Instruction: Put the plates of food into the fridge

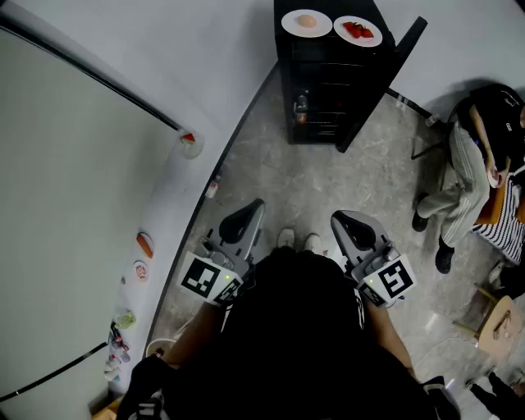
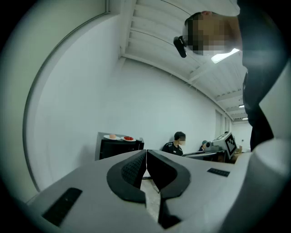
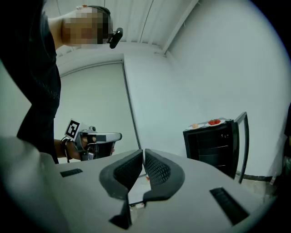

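Note:
A small black fridge (image 1: 328, 74) stands against the far wall with its door (image 1: 385, 82) swung open to the right. Two white plates rest on its top: one with a pale round food (image 1: 306, 22), one with red food (image 1: 358, 31). Both plates also show far off in the left gripper view (image 2: 119, 137) and the right gripper view (image 3: 210, 123). My left gripper (image 1: 254, 207) and right gripper (image 1: 338, 219) are held close to my body, well short of the fridge. Both are shut with nothing between the jaws.
A seated person (image 1: 476, 164) in dark clothes is at the right, near a small wooden stool (image 1: 499, 324). A long white counter (image 1: 176, 205) with small items runs along the left. Grey stone floor (image 1: 328, 180) lies between me and the fridge.

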Demonstrator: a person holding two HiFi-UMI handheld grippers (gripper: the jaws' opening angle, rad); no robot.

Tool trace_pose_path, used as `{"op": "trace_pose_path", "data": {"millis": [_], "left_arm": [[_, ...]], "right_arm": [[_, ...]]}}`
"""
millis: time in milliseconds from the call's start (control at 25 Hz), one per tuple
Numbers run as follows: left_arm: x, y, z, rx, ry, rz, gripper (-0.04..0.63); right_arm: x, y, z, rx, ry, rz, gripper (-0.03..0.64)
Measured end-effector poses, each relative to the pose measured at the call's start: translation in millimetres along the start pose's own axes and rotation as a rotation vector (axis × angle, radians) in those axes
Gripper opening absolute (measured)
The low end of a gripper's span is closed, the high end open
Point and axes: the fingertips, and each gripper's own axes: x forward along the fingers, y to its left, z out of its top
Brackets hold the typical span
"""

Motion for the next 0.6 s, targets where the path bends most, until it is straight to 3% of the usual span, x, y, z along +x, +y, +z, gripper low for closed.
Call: {"op": "trace_pose_path", "data": {"millis": [360,600], "left_arm": [[25.2,-2.6,1.6,-0.01,0.031,0.029,0.025],[30.7,-10.2,-0.2,-0.101,0.012,0.071,0.025]], "right_arm": [[-14.0,-26.0,-2.4,0.027,0.03,-0.025,0.034],[-34.2,-44.8,-1.6,0.064,-0.011,-0.005,0.033]]}}
